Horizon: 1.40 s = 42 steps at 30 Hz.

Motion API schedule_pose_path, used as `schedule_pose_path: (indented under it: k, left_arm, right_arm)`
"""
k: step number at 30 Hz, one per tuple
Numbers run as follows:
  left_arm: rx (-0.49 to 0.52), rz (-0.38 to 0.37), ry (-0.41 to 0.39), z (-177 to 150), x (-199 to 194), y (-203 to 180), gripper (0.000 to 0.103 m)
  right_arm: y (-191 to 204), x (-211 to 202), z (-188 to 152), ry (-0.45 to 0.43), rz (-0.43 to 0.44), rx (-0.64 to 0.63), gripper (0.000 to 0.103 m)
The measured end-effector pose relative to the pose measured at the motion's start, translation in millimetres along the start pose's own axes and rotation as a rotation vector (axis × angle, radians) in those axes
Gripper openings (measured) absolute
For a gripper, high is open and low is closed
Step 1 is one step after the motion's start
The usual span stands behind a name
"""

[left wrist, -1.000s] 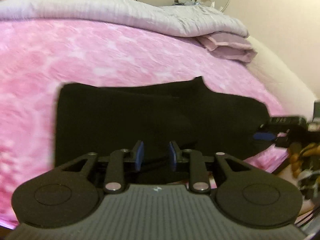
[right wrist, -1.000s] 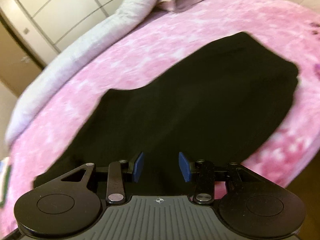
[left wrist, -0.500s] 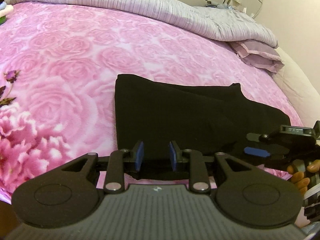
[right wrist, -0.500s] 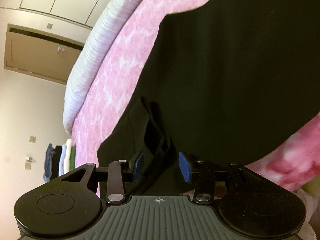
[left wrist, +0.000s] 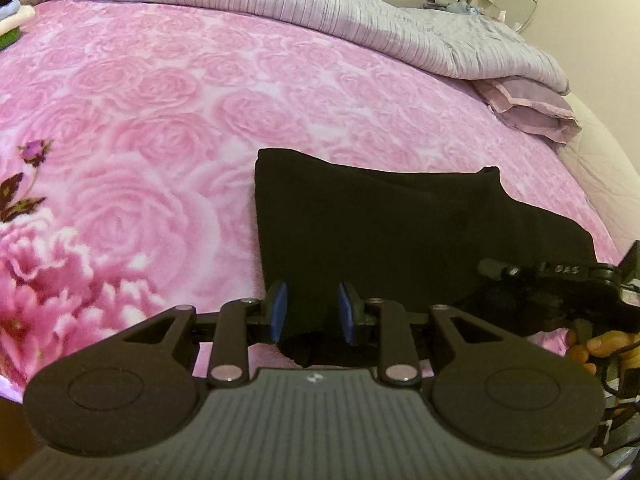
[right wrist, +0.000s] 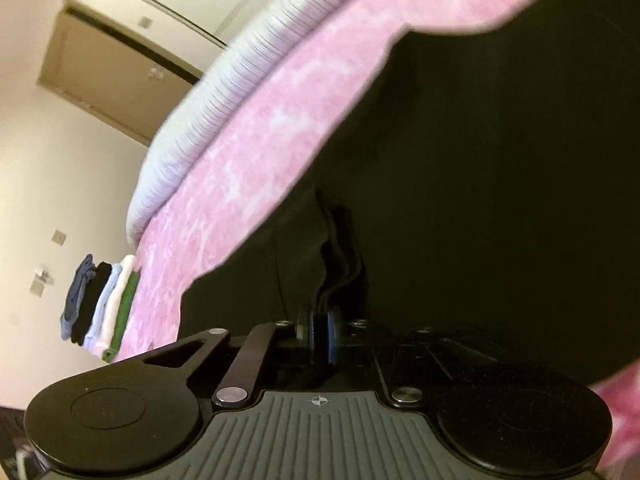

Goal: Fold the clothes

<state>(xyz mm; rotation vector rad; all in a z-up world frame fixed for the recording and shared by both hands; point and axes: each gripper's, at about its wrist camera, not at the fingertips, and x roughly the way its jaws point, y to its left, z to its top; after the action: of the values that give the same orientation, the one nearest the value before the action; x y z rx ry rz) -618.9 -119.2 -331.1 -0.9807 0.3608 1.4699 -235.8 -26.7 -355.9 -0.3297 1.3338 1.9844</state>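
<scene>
A black garment (left wrist: 400, 236) lay partly folded on the pink rose-print bedspread (left wrist: 160, 120), near the bed's front edge. The left gripper (left wrist: 311, 316) hovered over the garment's near edge with its blue pads (left wrist: 277, 312) set apart; a bit of dark cloth sat low between them, but neither pad pressed on it.

The right gripper (right wrist: 319, 330) had its jaws drawn together on a bunched fold of the garment's edge, with the cloth rising in pleats just beyond the pads. In the left wrist view that gripper showed at the right side, with white characters on its body reading roughly "GAS", too blurred to be sure of. The fingers (left wrist: 596, 346) of the person's hand showed below it.

A grey quilt (left wrist: 280, 0) ran along the far side of the bed, above a lilac pillow (left wrist: 528, 108). A stack of folded clothes (right wrist: 100, 304) sat at the bed's far corner.
</scene>
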Motion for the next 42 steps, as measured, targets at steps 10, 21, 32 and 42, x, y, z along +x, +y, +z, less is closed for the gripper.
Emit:
schedule_pose_path:
  k: [10,21,32,42]
  left_arm:
    - [0.152,-0.169,0.067,24.4,50.4,-77.4,0.023]
    - [0.226,-0.154,0.144,24.5,94.3,-122.7,0.023]
    - [0.278,-0.186,0.182,26.9,116.9,-160.1,0.023]
    - [0.299,-0.17,0.198,25.7,129.1,-169.8,0.023]
  right_arm:
    - [-65.6,-126.3,64.4,-0.338,-0.243,-0.122,0.004]
    - [-130.5,-123.0,85.8,-0.358,-0.259,0.023,0.004]
    - [-166.0,-158.5,107.3,-0.461,-0.398,-0.017,0.004]
    - [-189.8,-178.6,117.5,-0.531,-0.451,0.003,0.004]
